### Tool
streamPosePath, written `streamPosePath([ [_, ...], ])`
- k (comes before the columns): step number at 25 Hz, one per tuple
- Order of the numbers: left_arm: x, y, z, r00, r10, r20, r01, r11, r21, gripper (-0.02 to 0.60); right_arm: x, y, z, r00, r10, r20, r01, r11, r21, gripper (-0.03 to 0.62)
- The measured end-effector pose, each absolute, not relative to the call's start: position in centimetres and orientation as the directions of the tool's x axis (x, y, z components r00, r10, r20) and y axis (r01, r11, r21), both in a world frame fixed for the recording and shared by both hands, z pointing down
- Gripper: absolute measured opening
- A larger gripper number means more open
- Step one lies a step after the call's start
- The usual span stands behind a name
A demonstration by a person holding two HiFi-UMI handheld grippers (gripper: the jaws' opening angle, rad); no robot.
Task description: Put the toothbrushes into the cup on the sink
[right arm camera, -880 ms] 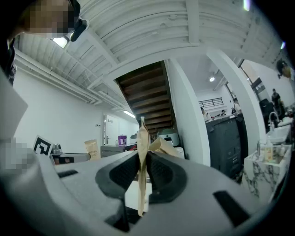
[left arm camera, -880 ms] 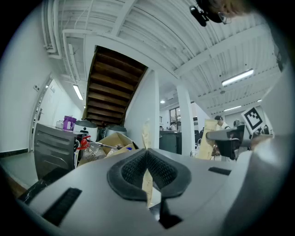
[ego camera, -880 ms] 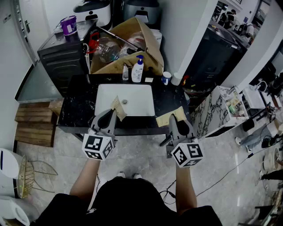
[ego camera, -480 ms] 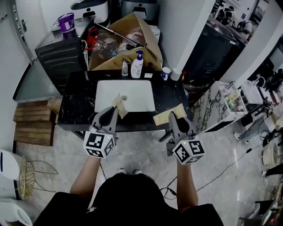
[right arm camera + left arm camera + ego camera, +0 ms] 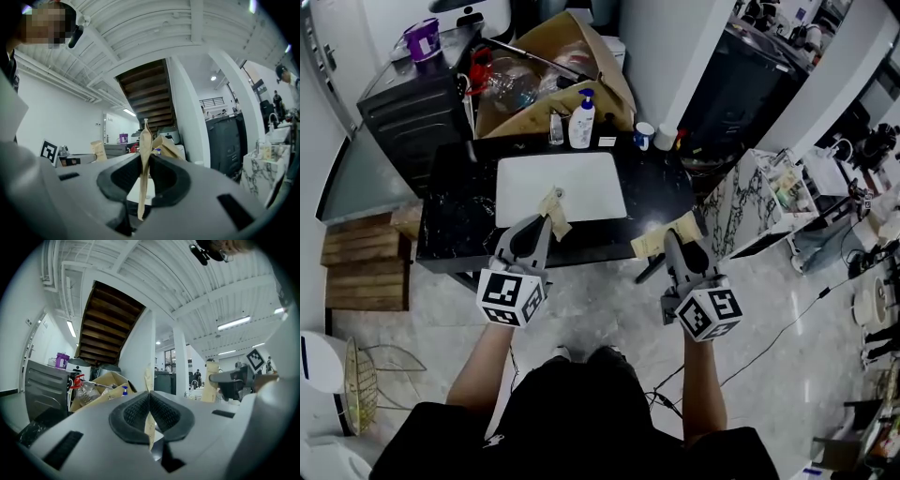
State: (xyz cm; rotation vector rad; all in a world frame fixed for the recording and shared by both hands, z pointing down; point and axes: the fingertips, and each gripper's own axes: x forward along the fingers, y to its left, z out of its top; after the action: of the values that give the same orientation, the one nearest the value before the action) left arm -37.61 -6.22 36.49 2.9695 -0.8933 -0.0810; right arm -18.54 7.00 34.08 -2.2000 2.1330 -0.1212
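Note:
Each gripper pinches a flat tan paper toothbrush packet. My left gripper is shut on one packet, held over the front edge of the white sink basin. In the left gripper view that packet stands edge-on between the pads of the left gripper. My right gripper is shut on the other packet, at the counter's front right corner. That packet rises upright from the right gripper. A small white and blue cup stands at the back of the counter, right of the basin.
The black marble counter carries a soap pump bottle, a small clear bottle and a second white cup. Behind it are an open cardboard box of clutter and a dark cabinet. A marble side unit stands to the right.
The head view has shifted, so the counter sits higher and more to the left. Both grippers still hold their packets; the right one has drifted slightly down and right.

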Motion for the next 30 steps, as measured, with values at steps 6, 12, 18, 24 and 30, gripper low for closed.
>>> streamPosePath([
  [6, -37.5, -6.0, 35.9, 0.824, -0.565, -0.045, -0.564, -0.825, 0.038, 0.003, -18.5, 6.3, 33.7, 0.011, -1.000, -0.008, -0.995, -0.010, -0.101, 0.060],
  [12, -34.9, -5.1, 36.0, 0.806, -0.590, -0.046, -0.589, -0.807, 0.031, 0.003, -15.2, 6.7, 33.9, -0.003, -1.000, -0.009, -0.996, 0.004, -0.091, 0.060],
  [18, -30.4, -3.5, 36.3, 0.774, -0.631, -0.044, -0.630, -0.776, 0.040, 0.003, -10.1, 8.3, 34.6, -0.024, -1.000, 0.009, -0.996, 0.023, -0.087, 0.060],
  [24, -26.0, -1.6, 36.3, 0.761, -0.648, -0.031, -0.647, -0.762, 0.042, 0.003, -5.1, 9.7, 34.8, -0.033, -0.999, 0.009, -0.994, 0.032, -0.106, 0.060],
  [30, -22.9, -0.4, 36.6, 0.756, -0.654, -0.015, -0.654, -0.757, 0.024, 0.003, -1.9, 10.4, 35.4, -0.039, -0.999, -0.002, -0.991, 0.039, -0.126, 0.060],
])
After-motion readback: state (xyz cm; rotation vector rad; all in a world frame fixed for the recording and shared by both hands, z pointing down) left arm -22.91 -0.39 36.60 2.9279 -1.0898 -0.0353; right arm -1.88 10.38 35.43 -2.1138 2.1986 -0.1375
